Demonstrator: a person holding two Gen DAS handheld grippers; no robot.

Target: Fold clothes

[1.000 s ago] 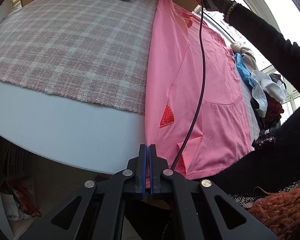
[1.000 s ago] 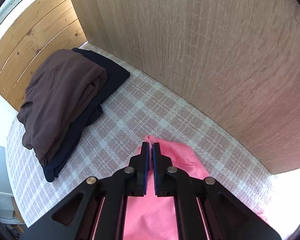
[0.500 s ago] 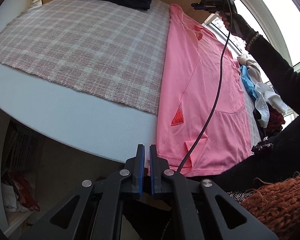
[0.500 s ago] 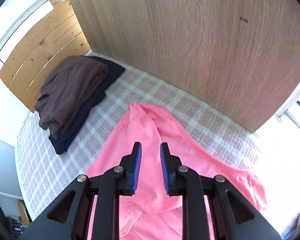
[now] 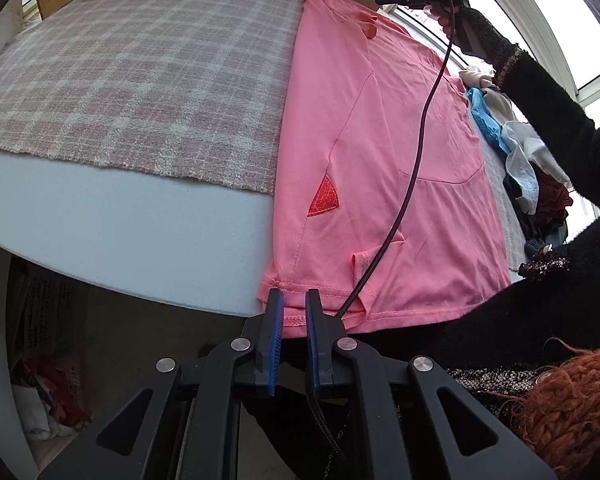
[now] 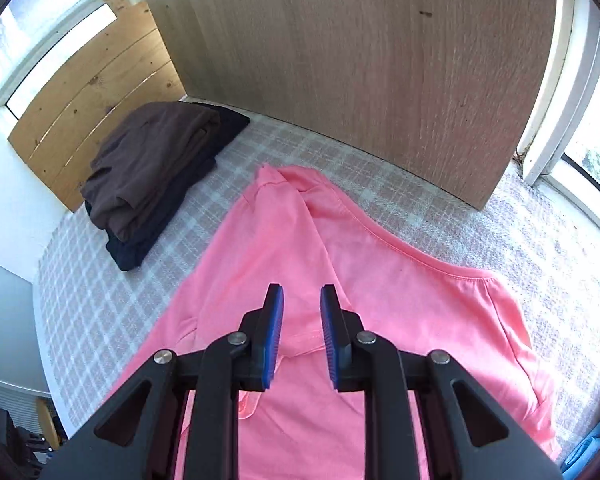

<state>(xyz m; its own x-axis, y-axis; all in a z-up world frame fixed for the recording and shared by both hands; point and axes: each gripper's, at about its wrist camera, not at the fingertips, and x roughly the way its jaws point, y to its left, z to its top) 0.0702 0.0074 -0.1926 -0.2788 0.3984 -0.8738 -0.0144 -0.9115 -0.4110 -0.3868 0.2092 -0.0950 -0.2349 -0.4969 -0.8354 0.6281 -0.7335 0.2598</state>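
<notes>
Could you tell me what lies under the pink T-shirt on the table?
The pink T-shirt lies on a pink plaid cloth, and its hem reaches over the white table edge. Whether anything else lies beneath it cannot be seen, since the shirt covers that area.

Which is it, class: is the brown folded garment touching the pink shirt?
Apart. The right wrist view shows checked cloth between the brown garment and pink shirt.

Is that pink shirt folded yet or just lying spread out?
Partly folded: the pink shirt lies flat, one side already turned in lengthwise, its full length unfolded.
</notes>
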